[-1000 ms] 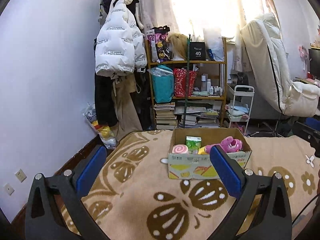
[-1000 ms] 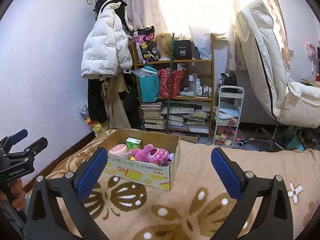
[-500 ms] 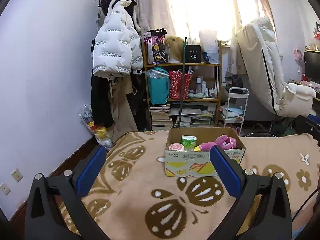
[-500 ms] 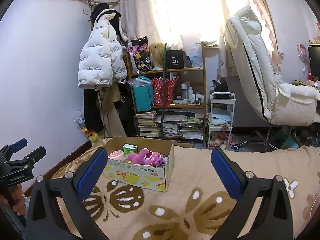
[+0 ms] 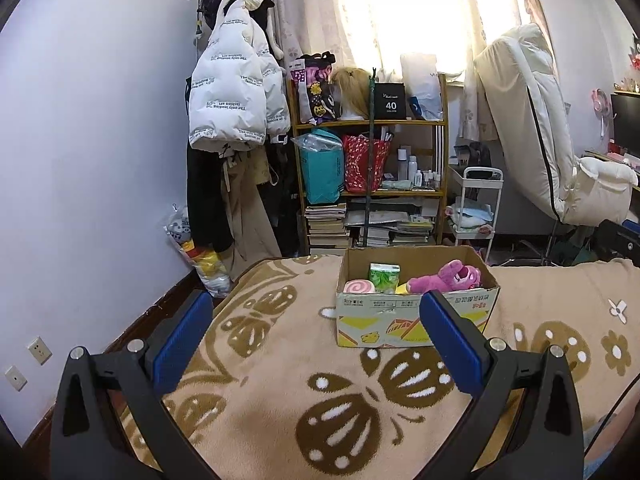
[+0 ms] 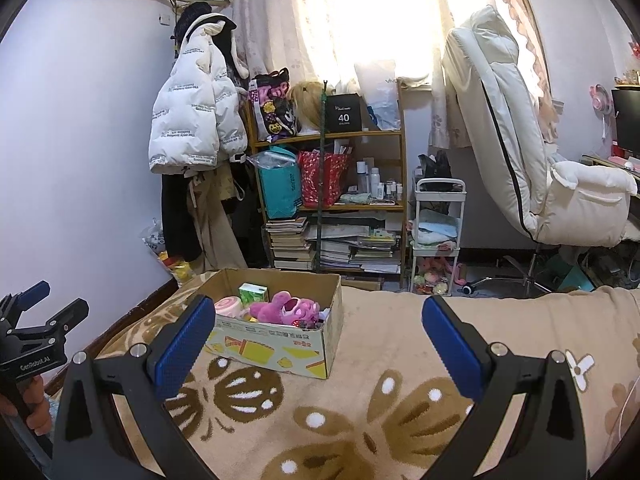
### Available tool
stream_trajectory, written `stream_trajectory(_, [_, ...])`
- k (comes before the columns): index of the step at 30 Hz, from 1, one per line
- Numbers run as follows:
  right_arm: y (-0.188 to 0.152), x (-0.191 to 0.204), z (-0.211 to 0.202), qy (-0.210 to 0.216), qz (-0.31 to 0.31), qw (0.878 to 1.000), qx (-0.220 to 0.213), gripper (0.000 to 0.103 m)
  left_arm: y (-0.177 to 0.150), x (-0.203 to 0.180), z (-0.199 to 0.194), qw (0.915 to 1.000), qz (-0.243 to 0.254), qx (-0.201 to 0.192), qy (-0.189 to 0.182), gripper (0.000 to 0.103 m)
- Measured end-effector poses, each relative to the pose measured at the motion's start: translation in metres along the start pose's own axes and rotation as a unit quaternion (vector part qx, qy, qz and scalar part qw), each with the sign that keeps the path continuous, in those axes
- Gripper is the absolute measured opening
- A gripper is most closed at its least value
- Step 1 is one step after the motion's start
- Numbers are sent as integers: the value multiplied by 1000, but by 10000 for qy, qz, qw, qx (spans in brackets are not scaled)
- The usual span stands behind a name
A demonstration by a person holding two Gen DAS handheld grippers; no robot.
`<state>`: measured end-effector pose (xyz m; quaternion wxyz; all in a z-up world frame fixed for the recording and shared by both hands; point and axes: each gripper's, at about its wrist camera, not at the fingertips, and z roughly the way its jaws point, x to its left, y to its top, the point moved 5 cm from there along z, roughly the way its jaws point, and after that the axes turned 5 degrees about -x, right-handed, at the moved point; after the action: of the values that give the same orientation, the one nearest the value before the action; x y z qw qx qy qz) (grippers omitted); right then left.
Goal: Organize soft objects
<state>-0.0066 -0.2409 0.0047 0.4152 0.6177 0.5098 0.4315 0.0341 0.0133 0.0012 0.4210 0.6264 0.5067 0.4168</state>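
A cardboard box (image 5: 416, 320) (image 6: 276, 344) sits on the tan blanket with brown butterfly print. Inside it lie a pink plush bear (image 5: 448, 278) (image 6: 286, 308), a pink swirl-roll toy (image 5: 360, 286) (image 6: 227, 305) and a green tissue pack (image 5: 384, 277) (image 6: 253, 293). My left gripper (image 5: 316, 338) hangs open above the blanket, well short of the box, with nothing between its blue pads. My right gripper (image 6: 318, 342) is open too, to the right of the box. The left gripper (image 6: 34, 328) also shows at the left edge of the right wrist view, held by a hand.
Beyond the bed stand a wooden shelf (image 5: 372, 184) with bags and stacked books, a white puffer jacket (image 5: 232, 96) hanging on the wall, a small white cart (image 6: 438, 232) and a white recliner chair (image 6: 532, 148). The blanket (image 6: 380, 400) spreads wide around the box.
Both grippers have risen and drawn back a little; the box sits lower and farther in both views. Both stay open and hold nothing.
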Motion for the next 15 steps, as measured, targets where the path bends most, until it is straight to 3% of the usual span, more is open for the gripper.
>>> stream_trajectory(15, [-1,-3,6,-42,85,9999,105,103,-2,0,3,10000,-17,12,9,102])
